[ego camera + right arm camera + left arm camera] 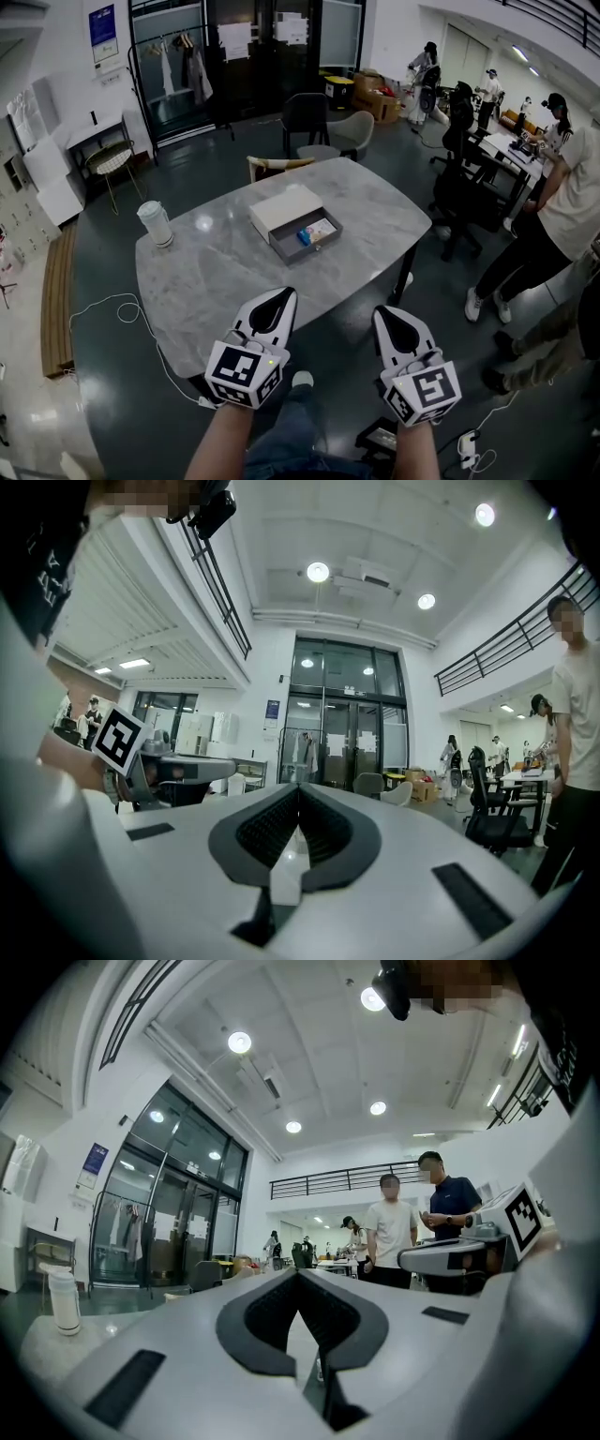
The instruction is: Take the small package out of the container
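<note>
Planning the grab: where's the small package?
Head view: the small blue-and-white package lies in the open grey box on the marble table, right of the white tumbler.

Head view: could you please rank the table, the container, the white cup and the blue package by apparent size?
1. table
2. container
3. white cup
4. blue package
All sit at a similar distance from the camera, so the order looks safe.

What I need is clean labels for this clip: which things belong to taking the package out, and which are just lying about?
Belong to the job:
- container, open on the table
- small package inside it
- left gripper and right gripper, both shut and empty

Just lying about:
- white cup on the table
- chair beyond the table
</note>
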Demonstrator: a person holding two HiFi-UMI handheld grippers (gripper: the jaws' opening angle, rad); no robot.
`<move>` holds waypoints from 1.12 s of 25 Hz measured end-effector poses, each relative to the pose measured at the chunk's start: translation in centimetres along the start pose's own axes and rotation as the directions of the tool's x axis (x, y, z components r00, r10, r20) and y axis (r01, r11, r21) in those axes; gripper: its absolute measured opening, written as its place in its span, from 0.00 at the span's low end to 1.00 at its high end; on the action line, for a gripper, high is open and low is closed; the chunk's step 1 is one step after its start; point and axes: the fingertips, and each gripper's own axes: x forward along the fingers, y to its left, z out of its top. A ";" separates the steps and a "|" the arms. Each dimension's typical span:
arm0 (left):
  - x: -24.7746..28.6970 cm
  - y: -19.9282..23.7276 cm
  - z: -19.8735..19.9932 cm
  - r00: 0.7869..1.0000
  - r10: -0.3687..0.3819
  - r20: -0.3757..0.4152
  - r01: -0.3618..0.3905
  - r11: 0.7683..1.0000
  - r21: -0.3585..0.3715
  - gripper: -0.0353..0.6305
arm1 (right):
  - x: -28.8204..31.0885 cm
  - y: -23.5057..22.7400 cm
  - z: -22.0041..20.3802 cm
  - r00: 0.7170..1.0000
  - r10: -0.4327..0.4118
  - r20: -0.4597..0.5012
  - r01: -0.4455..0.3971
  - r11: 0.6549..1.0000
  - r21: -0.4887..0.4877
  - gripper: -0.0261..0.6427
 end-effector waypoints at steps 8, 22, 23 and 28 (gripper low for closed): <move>6.0 3.3 -1.9 0.999 0.019 -0.035 -0.019 1.000 -0.020 0.07 | 5.9 -4.1 -1.1 1.000 0.021 -0.009 -0.021 1.000 0.004 0.08; 19.5 12.5 -4.3 0.993 0.077 -0.087 -0.084 0.993 -0.080 0.07 | 20.9 -13.7 -2.2 0.992 0.096 -0.078 -0.099 0.994 -0.038 0.08; 20.2 13.3 -4.5 0.993 0.079 -0.088 -0.087 0.992 -0.090 0.07 | 22.1 -14.1 -2.3 0.991 0.104 -0.083 -0.107 0.993 -0.038 0.08; 22.6 16.4 -4.8 0.989 0.097 -0.109 -0.108 0.988 -0.107 0.07 | 26.7 -15.7 -2.5 0.986 0.139 -0.097 -0.142 0.990 -0.025 0.08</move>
